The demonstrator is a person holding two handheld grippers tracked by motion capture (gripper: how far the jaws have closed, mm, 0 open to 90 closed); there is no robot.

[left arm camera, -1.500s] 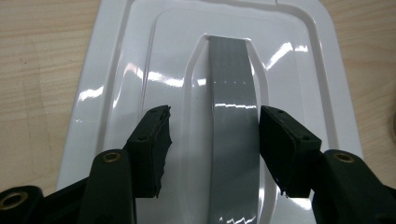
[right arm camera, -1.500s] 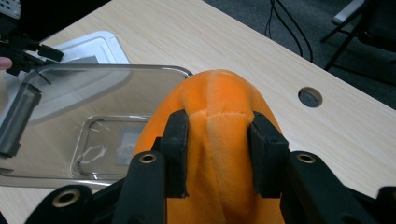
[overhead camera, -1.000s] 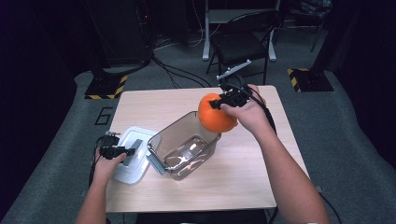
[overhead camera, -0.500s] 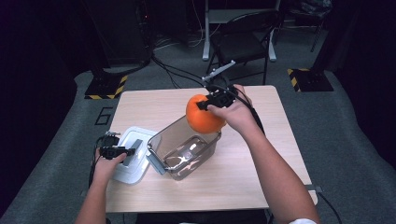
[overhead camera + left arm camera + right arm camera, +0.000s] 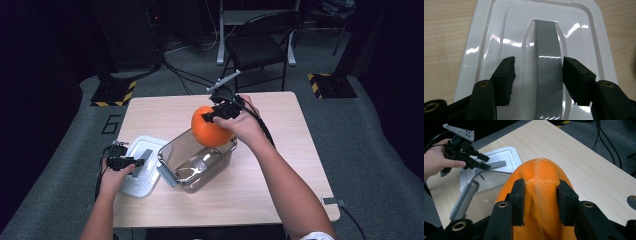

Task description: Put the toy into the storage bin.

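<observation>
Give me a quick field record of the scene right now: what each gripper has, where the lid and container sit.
right gripper: shut on orange plush ball, held above the container's far rim
left gripper: open, jaws either side of the lid's grey handle, not pressing it
clear container: open, on the table, looks empty
white lid: flat on the table, beside the container on its left
table: light wood

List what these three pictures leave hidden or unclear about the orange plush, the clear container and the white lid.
- Orange plush: underside, right gripper view, cut off by the bottom edge.
- Clear container: far wall, high view, behind the plush.
- White lid: near end, left gripper view, behind the left gripper.
</observation>
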